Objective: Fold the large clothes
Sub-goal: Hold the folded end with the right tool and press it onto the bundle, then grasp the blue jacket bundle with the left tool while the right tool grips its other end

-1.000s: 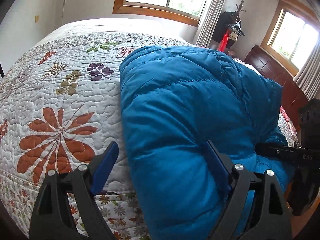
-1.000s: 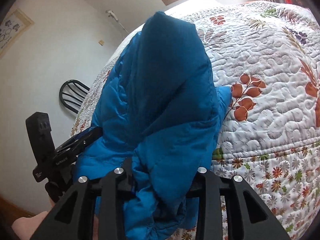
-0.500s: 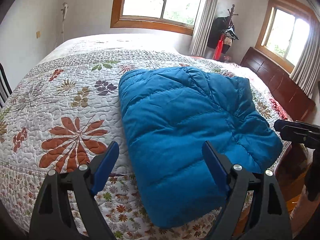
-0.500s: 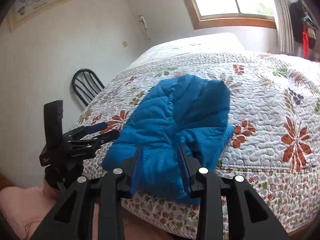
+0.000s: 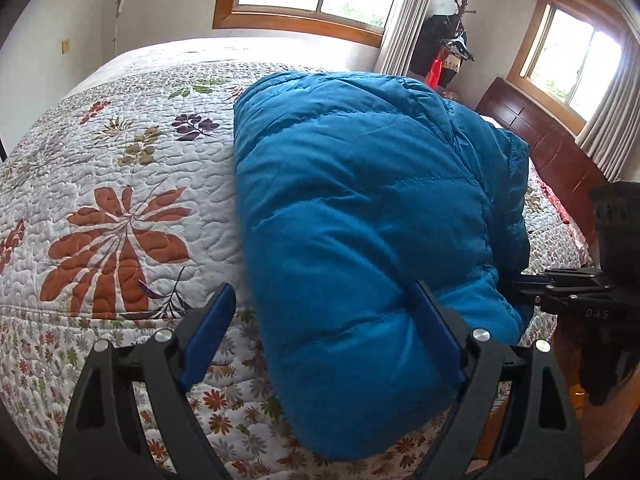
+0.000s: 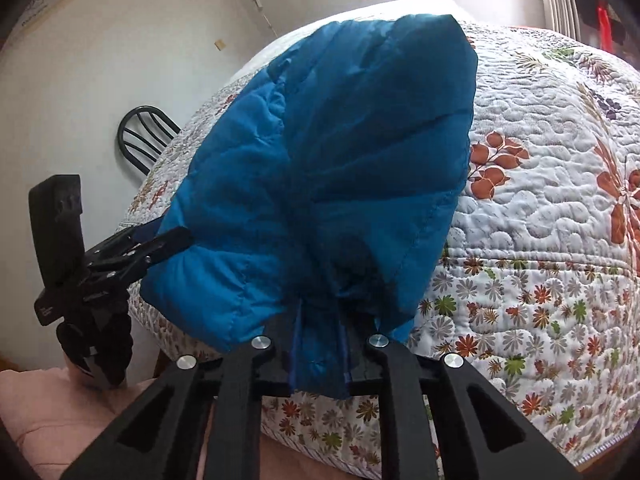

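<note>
Already bundled, the jacket (image 5: 360, 208) lies near the bed (image 5: 120, 184) edge; right gripper (image 6: 320, 356) clamps its hem, left gripper (image 5: 320, 336) gapes; final tidying seemingly remains.

puffy quilted jacket (image 5: 360, 208) in smooth, faintly sheeny cloth — stitched matt cotton-like bedspread (image 5: 120, 184) — glossy dark wood headboard (image 5: 548, 140).
</note>
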The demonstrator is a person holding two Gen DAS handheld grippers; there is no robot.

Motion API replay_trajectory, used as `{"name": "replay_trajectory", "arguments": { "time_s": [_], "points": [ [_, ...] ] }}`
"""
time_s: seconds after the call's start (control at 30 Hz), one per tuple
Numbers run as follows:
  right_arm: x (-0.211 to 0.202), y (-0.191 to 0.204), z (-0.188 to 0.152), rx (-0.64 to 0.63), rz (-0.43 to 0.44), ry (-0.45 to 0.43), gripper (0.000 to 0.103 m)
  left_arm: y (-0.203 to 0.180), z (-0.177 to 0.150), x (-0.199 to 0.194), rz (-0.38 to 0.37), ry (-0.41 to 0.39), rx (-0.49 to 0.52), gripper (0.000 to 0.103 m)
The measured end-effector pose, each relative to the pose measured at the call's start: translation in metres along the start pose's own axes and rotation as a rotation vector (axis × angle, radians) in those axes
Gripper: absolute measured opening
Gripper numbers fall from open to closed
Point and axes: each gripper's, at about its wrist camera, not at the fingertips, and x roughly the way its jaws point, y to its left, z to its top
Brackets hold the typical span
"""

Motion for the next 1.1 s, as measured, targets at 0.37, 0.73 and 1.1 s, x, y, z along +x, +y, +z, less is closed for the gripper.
{"name": "replay_trajectory", "arguments": {
  "time_s": [0.37, 0.73, 1.1],
  "points": [
    [-0.009, 0.004, -0.003, 0.000, -0.006, -0.042, 0.013, 0.000, 0.001, -0.002, 0.012, -0.006, -0.012, 0.088],
    [-0.063, 0.030, 0.023, -0.113, -0.051, -0.122, 0.025, 0.002, 0.013, -0.027, -0.051, -0.008, -0.038, 0.051],
    [-0.055, 0.020, 0.105, -0.093, -0.154, -0.150, 0.028, -0.001, 0.066, -0.008, -0.064, -0.022, -0.014, 0.040]
  ]
}}
